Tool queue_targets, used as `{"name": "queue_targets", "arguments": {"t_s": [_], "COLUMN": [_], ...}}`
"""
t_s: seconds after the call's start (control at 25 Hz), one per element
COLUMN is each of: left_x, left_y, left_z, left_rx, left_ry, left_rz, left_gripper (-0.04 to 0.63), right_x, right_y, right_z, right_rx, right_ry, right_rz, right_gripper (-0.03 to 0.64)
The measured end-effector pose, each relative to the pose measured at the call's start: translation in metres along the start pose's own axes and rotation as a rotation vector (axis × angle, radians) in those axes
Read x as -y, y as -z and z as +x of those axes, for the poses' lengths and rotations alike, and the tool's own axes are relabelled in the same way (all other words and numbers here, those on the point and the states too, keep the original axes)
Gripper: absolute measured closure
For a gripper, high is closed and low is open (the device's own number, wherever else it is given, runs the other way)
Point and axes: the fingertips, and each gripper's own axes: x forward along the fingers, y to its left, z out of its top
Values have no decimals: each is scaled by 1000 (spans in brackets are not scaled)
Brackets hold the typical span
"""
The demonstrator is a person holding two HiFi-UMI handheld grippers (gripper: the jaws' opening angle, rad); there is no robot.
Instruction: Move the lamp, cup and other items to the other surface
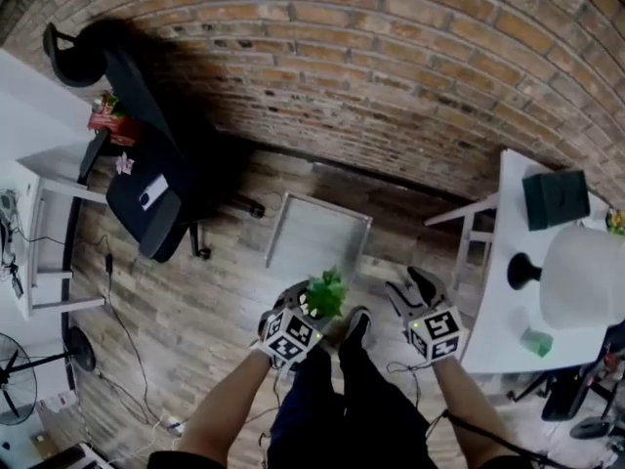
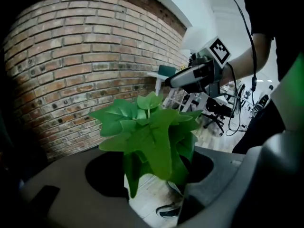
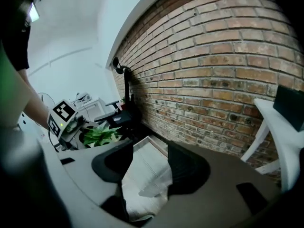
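Brick wall (image 1: 391, 66) and wooden floor (image 1: 195, 301) were seen beyond two handheld grippers. A leafy green plant (image 2: 147, 132) was clamped between the jaws of the left gripper (image 2: 151, 172). The right gripper (image 3: 145, 167) was held just beside it, jaws apart.

Green leafy plant (image 2: 149, 132), upright, gripped in left tongs (image 2: 154, 174)

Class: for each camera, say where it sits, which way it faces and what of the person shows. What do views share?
Head view: on the head, facing down at floor; forearms, legs, left gripper, right gripper.
Left gripper view: along jaws closed on the plant, toward the wall; right forearm.
Right gripper view: along open, empty jaws, toward the wall; left forearm.
Shared: all show the plant.
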Motion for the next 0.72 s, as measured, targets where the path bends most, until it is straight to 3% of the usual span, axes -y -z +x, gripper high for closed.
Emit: {"name": "queue_targets", "arguments": {"t_s": [0.24, 0.48, 0.72], "left_x": [17, 25, 39], "left_y": [-61, -95, -100], "left_z": [-61, -103, -116], "left_rx": [43, 137, 136], "left_ry": [-94, -193, -177], "left_rz": [-35, -111, -73], "left_gripper": [307, 307, 307], "right_x": [-6, -5, -24], "right_y": [-43, -52, -62], "right_z": [-47, -79, -108], "right_rx": [23, 77, 99], "right_ry": [-17, -5, 17], "right_rz": [-45, -107, -128], "right_gripper": [395, 416, 415]}}
